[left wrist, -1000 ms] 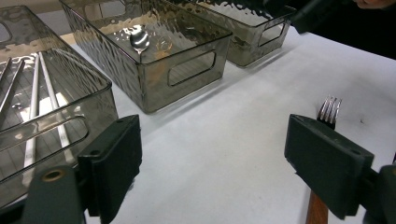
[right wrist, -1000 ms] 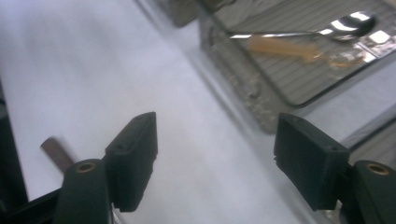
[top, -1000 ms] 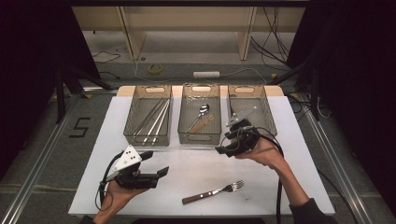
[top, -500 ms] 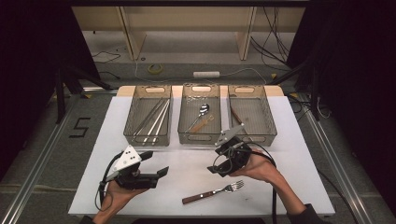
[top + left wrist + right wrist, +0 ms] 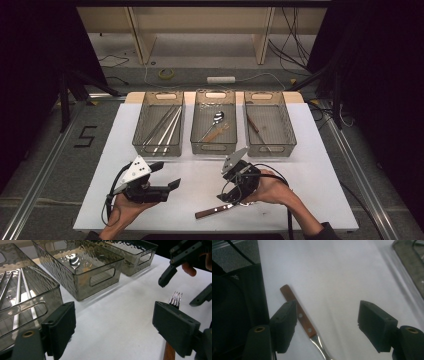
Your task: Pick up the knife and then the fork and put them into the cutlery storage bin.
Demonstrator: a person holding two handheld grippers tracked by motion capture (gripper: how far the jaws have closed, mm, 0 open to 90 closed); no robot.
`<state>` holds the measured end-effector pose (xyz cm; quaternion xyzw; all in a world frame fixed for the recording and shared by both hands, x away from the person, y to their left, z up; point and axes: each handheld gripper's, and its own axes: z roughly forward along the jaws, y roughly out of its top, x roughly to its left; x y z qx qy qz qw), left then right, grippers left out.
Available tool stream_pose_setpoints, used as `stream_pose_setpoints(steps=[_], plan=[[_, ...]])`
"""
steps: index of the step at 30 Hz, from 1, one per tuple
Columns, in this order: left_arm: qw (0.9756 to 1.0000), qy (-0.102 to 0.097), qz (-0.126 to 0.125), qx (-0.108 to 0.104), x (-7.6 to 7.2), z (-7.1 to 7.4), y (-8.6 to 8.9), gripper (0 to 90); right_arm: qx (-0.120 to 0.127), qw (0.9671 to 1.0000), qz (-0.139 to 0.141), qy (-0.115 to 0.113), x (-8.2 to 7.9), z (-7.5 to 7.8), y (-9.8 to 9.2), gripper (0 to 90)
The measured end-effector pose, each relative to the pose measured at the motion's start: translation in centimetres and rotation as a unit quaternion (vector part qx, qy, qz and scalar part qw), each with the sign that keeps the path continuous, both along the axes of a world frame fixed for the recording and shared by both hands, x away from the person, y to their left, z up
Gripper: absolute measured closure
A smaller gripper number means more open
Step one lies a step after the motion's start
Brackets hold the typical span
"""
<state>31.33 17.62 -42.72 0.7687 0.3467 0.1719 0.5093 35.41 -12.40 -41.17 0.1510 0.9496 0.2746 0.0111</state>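
A fork with a brown riveted wooden handle (image 5: 212, 211) lies near the front edge of the white table (image 5: 310, 165). My right gripper (image 5: 228, 196) hangs over its tine end, pointing down, open. Its jaws have just been closing a little. In the right gripper view the fork (image 5: 298, 312) runs along the left jaw, with its metal neck in the gap of the gripper (image 5: 330, 326); the pads touch nothing. My left gripper (image 5: 167, 176) is held level at front left, open and empty. The left gripper view looks between its wide jaws (image 5: 117, 332) at the fork's tines (image 5: 176, 297).
Three smoked clear trays stand in a row at the back. The left tray (image 5: 157, 149) holds metal rods (image 5: 165, 127), the middle tray (image 5: 214, 148) a spoon (image 5: 217, 119), and the right tray (image 5: 268, 149) a brown-handled knife (image 5: 252, 122). Dark floor surrounds the table.
My right gripper has come away from the right tray, toward the front and down, and now stands over the fork. The left gripper has stayed put.
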Motion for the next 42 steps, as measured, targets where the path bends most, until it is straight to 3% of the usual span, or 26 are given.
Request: stream_pose_setpoints(steps=[9, 20, 27, 42], plan=[[1.0, 0.0, -0.001, 0.001, 0.0, 0.0, 0.0, 18.4, -0.031, 0.9992, 0.022, 0.014, -0.7, -1.7, 0.7, 41.0], [1.0, 0.0, -0.003, 0.003, 0.0, 0.0, 0.0, 18.4, -0.074, 0.9959, 0.047, 0.022, -1.3, -3.4, 1.3, 50.0], [1.0, -0.001, -0.003, 0.003, -0.1, 0.0, -0.1, 18.4, -0.089, 0.9946, 0.047, 0.024, -1.5, -4.3, 1.7, 54.5], [1.0, 0.0, -0.003, 0.005, -0.1, 0.0, -0.1, 18.4, -0.109, 0.9919, 0.063, 0.018, -1.8, -4.8, 2.1, 62.0]])
